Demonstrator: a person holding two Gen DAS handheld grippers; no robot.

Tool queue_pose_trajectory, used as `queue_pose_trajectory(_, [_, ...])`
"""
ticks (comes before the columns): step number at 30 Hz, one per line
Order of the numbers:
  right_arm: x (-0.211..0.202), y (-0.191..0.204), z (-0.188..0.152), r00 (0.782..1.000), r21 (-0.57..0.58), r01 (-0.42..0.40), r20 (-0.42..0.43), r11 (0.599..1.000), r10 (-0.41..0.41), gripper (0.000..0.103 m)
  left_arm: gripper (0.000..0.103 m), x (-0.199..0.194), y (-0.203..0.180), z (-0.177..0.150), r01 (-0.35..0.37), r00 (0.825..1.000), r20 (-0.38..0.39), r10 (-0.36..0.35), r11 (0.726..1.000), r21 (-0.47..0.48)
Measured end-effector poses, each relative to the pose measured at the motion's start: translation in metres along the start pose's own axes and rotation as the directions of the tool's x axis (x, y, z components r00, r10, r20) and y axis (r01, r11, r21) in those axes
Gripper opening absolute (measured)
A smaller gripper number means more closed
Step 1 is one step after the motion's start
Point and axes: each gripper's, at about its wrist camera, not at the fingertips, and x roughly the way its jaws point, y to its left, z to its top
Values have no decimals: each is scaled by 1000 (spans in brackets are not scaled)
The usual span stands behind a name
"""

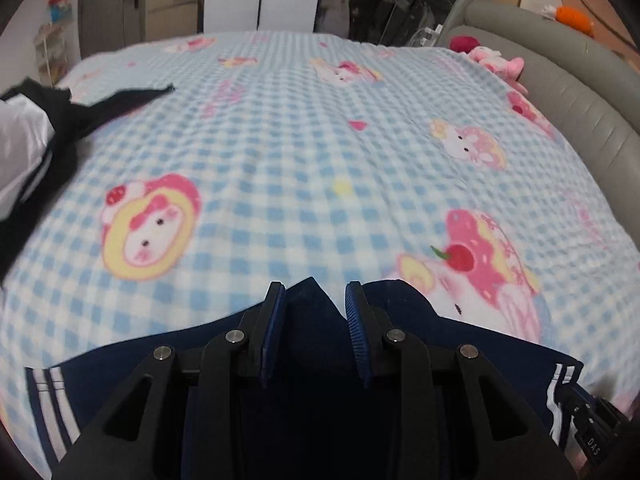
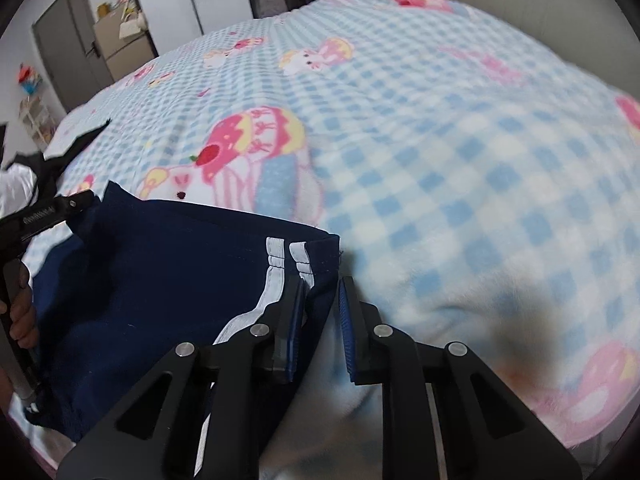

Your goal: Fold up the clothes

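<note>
A navy garment (image 1: 304, 360) with white side stripes lies on the blue checked blanket (image 1: 300, 152) at the near edge of the bed. My left gripper (image 1: 316, 296) is open, its fingers astride a raised point of the navy cloth. In the right wrist view the same garment (image 2: 160, 272) lies to the left, its striped corner (image 2: 288, 256) by my right gripper (image 2: 322, 292). The right gripper is open with the cloth's edge between its fingers. The left gripper (image 2: 76, 202) shows at the garment's far left corner.
A black and white garment (image 1: 36, 140) lies at the left edge of the bed, also in the right wrist view (image 2: 36, 172). A grey padded headboard (image 1: 568, 92) runs along the right with pink plush toys (image 1: 496, 60). Cupboards and a door stand behind the bed.
</note>
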Motion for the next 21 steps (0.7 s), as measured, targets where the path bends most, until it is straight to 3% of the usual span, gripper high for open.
queue_pose_trajectory(2, [-2,-3,1,1000,15,-26,6,1000,25,17,32,7,-13,-4,3,1000,-28,-1,996,86])
queue_pose_trajectory(3, [-2,-3,1,999,19,-32,9,999,32,17,32,7,-25,-11,10,999,-35,-4,985,171])
queue_pose_trajectory(6, [0,0,1,999,17,-36,8,999,36,17,32,9,-48,-24,51,996,-80,-28,953,299])
queue_pose_trajectory(11, [0,1,3,999,18,-40,20,999,39,18,32,21,-49,-21,69,993,-115,-36,952,300])
queue_pose_trajectory(14, [-3,3,8,997,12,-50,57,999,49,19,32,10,-45,-14,112,993,-73,-95,955,275])
queue_pose_trajectory(16, [-6,4,13,994,0,-60,87,998,59,19,32,10,-51,-16,129,990,-87,-107,944,304])
queue_pose_trajectory(18, [2,6,18,994,-7,-84,70,996,84,20,32,19,-58,-22,134,986,-137,-91,927,351])
queue_pose_trajectory(21, [9,7,17,993,5,-108,44,994,108,21,32,27,-62,-27,128,986,-150,-77,920,371])
